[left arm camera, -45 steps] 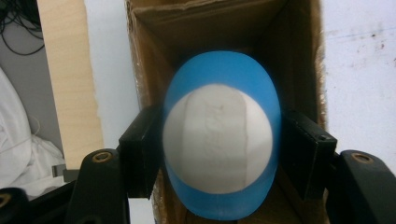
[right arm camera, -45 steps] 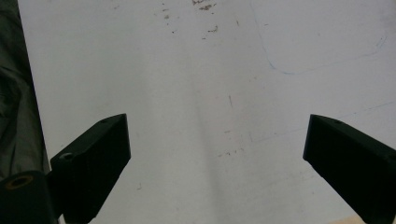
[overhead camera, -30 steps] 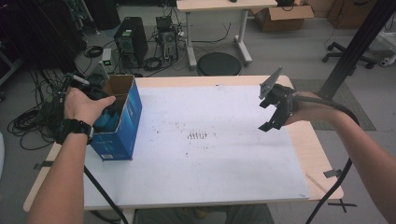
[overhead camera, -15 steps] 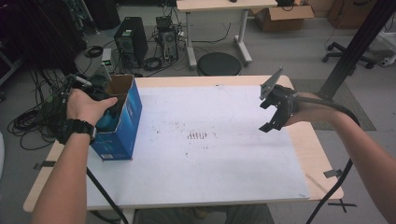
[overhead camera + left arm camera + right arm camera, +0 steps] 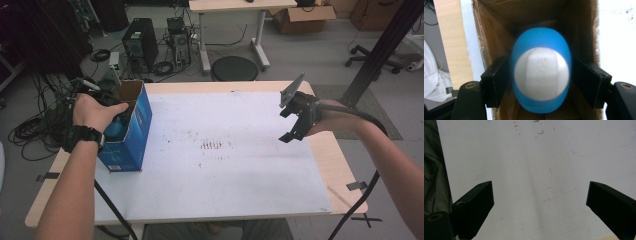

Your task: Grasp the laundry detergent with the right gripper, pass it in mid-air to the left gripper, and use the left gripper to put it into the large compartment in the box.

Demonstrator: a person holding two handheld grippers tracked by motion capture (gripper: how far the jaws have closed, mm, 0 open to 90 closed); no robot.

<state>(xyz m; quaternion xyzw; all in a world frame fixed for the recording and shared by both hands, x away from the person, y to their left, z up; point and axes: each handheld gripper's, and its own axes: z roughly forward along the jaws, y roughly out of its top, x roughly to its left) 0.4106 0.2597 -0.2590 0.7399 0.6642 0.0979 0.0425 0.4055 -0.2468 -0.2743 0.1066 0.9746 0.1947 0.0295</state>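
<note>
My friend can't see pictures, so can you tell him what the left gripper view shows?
The left gripper has its two black jaws closed on a blue and white bottle, seen from its white end, inside an open cardboard box. The white table top lies beside the box.

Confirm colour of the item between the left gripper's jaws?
Blue item with a white round end facing the camera, inside the box; clearest in the left gripper view.
</note>
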